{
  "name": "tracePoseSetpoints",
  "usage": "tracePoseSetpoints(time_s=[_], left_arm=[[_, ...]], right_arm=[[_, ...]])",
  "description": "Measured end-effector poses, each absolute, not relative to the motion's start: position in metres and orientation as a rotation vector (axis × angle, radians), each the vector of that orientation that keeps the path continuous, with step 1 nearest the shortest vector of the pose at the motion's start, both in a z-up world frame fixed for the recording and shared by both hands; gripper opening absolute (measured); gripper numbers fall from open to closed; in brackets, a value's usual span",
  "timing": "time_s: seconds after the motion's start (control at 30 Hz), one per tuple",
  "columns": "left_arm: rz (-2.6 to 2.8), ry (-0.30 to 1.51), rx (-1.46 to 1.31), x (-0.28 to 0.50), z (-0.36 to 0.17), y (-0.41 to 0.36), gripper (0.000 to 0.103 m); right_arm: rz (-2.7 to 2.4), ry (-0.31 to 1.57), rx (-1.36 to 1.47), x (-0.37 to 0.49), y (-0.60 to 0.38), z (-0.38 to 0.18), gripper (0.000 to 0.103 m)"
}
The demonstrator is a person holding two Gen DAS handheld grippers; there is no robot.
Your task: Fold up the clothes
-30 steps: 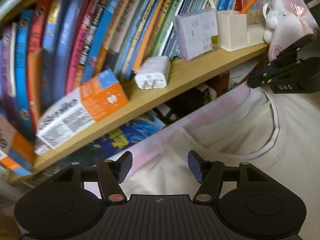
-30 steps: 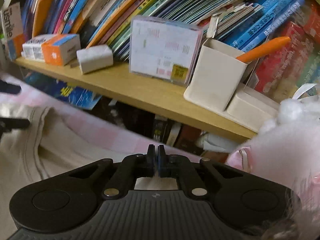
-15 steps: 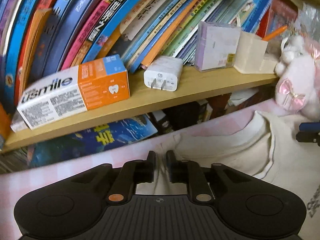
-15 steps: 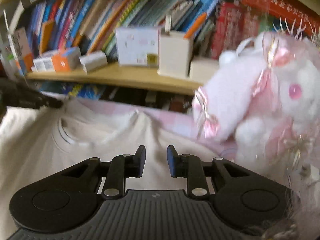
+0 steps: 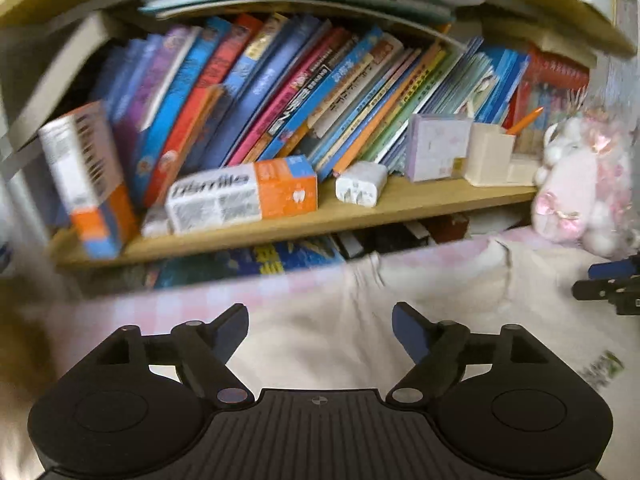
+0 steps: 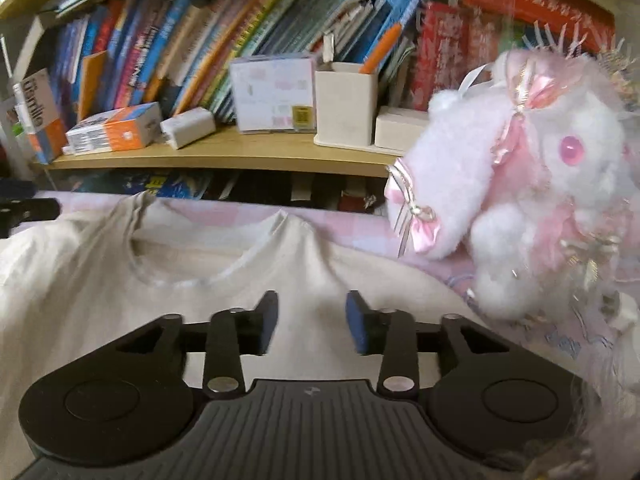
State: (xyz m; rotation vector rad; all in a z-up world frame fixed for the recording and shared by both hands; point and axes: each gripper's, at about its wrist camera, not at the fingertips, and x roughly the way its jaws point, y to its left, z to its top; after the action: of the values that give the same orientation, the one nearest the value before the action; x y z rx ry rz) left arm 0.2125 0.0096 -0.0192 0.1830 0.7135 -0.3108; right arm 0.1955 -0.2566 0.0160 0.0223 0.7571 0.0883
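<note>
From the left wrist view, the left hand-held gripper (image 5: 319,328) stands wide apart, its two blue-padded fingers (image 5: 230,330) holding nothing, poised over one cream cotton T-shirt (image 5: 328,344) that lies spread on the pink-and-white checked bed sheet (image 5: 188,300). Beyond it runs one long wooden bookshelf (image 5: 400,210), packed with a leaning row of colourful books (image 5: 304,92) too many and too blurred to count. On that shelf: two orange-and-white toothpaste boxes, one lying flat (image 5: 244,196) and one standing on end (image 5: 90,176) at the left, then one white plug-in charger (image 5: 361,189), one pale lilac card box (image 5: 438,147) and one cream square pen holder (image 5: 489,159) with a single orange pen (image 5: 524,120). One fluffy pink-and-white plush toy (image 5: 580,192) sits at the right, and the tips of the right hand-held gripper (image 5: 608,286) poke in at the right edge. Over to the right wrist view: the right hand-held gripper (image 6: 312,322) is parted at a moderate gap, empty, above the T-shirt, whose round neckline (image 6: 208,268) faces the shelf. The plush toy looms just beside it on the right, with two satin bows (image 6: 420,220) showing. Same two toothpaste boxes, one charger, one card box, one pen holder on the shelf.
</note>
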Motion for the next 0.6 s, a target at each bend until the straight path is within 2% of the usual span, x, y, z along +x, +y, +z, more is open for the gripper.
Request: tracePoseSetpoints(time_s=[0.07, 0.13, 0.17, 0.6], left_arm=[[-0.298, 0.713, 0.167, 0.184, -0.018, 0.016, 0.082], [-0.286, 0.713, 0.151, 0.155, -0.017, 0.023, 0.082], [-0.279, 0.713, 0.144, 0.14, -0.016, 0.026, 0.082], [-0.163, 0.795, 0.074, -0.049, -0.018, 0.117, 0.082]], right_arm=[[0.073, 0.756, 0.029, 0.178, -0.254, 0.022, 0.045], [0.055, 0.751, 0.04, 0.155, -0.25, 0.027, 0.058], [0.046, 0.747, 0.046, 0.142, -0.248, 0.03, 0.059], [-0.062, 0.815, 0.034, -0.071, -0.185, 0.019, 0.063]])
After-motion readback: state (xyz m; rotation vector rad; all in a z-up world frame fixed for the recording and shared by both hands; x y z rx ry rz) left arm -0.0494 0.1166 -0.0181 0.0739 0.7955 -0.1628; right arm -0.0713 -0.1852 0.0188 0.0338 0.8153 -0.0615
